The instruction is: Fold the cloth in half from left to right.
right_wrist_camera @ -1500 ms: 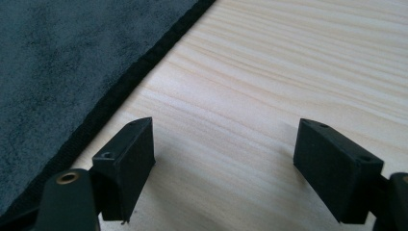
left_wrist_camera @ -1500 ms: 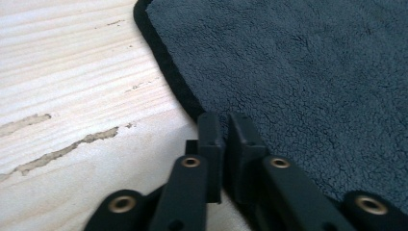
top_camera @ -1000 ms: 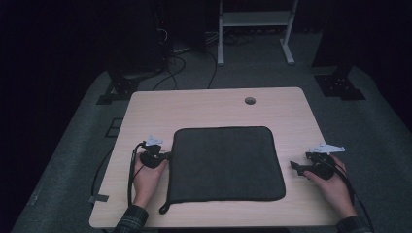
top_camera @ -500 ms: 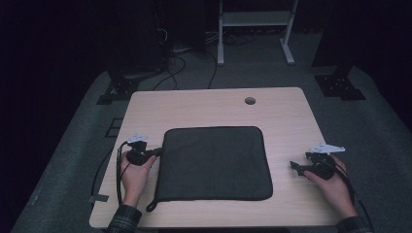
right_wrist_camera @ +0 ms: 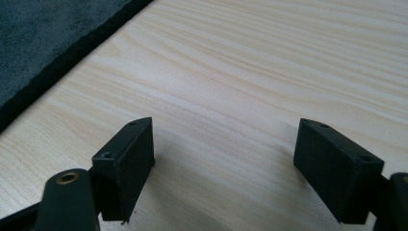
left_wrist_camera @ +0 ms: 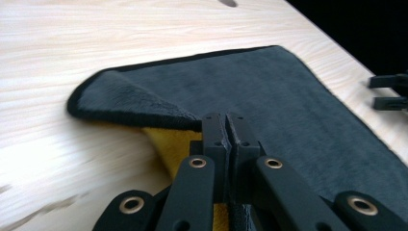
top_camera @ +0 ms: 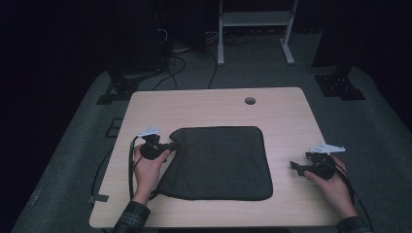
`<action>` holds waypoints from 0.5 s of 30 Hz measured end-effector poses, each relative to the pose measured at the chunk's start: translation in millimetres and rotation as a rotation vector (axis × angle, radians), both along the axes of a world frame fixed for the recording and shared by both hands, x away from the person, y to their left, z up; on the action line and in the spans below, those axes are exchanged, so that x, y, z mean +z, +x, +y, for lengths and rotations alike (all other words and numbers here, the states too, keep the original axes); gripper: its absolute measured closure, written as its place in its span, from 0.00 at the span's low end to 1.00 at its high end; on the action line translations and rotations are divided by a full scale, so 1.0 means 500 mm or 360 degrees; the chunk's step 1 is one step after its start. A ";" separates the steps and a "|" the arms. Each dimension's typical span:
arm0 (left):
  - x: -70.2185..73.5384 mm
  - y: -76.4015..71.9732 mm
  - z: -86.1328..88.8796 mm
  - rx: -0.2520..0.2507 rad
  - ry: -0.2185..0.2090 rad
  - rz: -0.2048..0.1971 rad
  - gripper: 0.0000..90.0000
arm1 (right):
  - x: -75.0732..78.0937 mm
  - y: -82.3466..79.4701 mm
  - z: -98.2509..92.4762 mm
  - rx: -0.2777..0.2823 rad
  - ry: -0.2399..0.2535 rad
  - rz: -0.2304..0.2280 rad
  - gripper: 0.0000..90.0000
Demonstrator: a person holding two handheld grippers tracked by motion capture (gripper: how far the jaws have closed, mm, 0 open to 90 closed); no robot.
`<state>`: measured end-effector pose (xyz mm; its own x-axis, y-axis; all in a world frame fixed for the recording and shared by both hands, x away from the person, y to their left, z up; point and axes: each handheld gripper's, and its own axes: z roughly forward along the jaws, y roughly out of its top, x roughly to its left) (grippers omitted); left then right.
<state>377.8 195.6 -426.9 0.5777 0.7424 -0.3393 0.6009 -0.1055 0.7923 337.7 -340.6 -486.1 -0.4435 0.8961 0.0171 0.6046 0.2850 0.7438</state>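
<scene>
The table (top_camera: 291,116) carries a dark cloth (top_camera: 218,162), now slid left with its near-left corner peeled up, yellow underside showing. Looks like a fold starting. Left hand-held gripper (left_wrist_camera: 225,126) is pinching that corner; right hand-held gripper (right_wrist_camera: 223,154) hangs spread, holding nothing.

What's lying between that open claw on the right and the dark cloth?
Nothing: bare wood of the table separates the right gripper from the cloth, as the high view shows.
</scene>
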 end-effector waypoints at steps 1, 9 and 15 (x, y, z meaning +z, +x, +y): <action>0.001 0.002 -0.008 -0.0014 0.0004 -0.0006 0.98 | 0.000 0.000 0.000 0.0000 0.0000 0.0001 0.23; 0.005 0.019 -0.071 -0.0118 -0.0016 0.0002 0.98 | 0.000 0.000 0.000 0.0001 0.0000 0.0001 0.23; 0.008 0.029 -0.113 -0.0183 -0.0045 0.0005 0.98 | 0.000 0.000 0.000 0.0002 0.0000 0.0001 0.23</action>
<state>392.3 139.1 -422.7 0.6574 0.6615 -0.3610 0.5885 -0.1514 0.7942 337.7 -340.5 -486.1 -0.4444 0.8957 0.0171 0.6047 0.2859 0.7434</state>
